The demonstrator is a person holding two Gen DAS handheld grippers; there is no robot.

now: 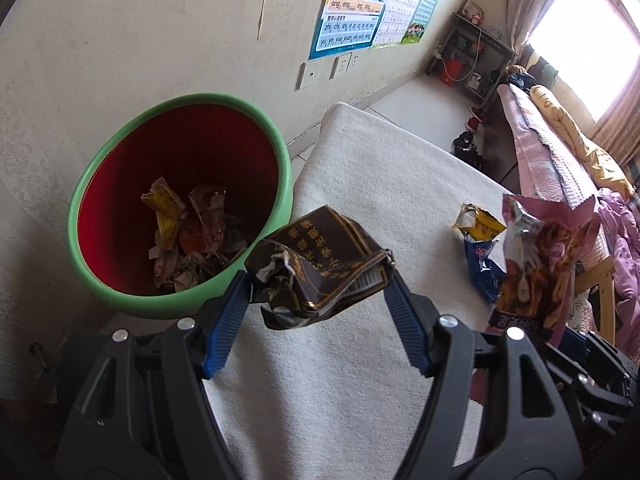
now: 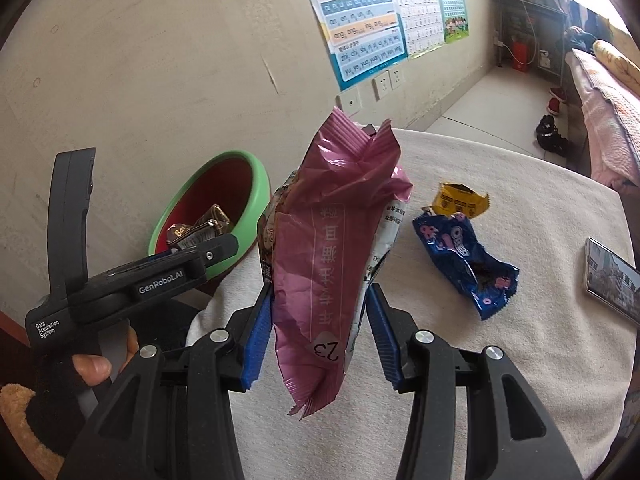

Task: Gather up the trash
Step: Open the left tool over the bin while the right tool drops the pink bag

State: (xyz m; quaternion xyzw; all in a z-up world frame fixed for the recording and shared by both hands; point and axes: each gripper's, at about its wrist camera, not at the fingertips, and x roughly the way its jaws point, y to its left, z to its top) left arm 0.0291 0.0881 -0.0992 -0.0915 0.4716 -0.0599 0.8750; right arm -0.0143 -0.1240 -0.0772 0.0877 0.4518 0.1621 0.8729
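The left tool (image 1: 320,280) is squeezing a brown wrapper (image 1: 320,268) between its two blue pads. The wrapper is crumpled and shiny, with gold writing on it and a small white barcode near the right pad. Its long side runs across from one pad to the other, and a torn end hangs down on the left. It is up in the air, just beside the rim of the trash bin (image 1: 92,184) and over the edge of the tabletop (image 1: 380,184). The bin is green outside and red inside, and it has crumpled papers and wrappers at the bottom.

The right tool (image 2: 318,312) is squeezing a pink bag (image 2: 336,240). The bag stands up tall, with its long side pointing up and away from the tool. Its top is zigzag and open, and its bottom zigzag edge hangs down between the pads. It has white writing down the side and a round sticker with "23" on it. It is wrinkled.

On the white, fuzzy tabletop lie a blue wrapper (image 2: 468,260) and a yellow wrapper (image 2: 460,200), touching each other. Both are crumpled. A phone (image 2: 612,276) lies flat near the right edge of the tabletop.
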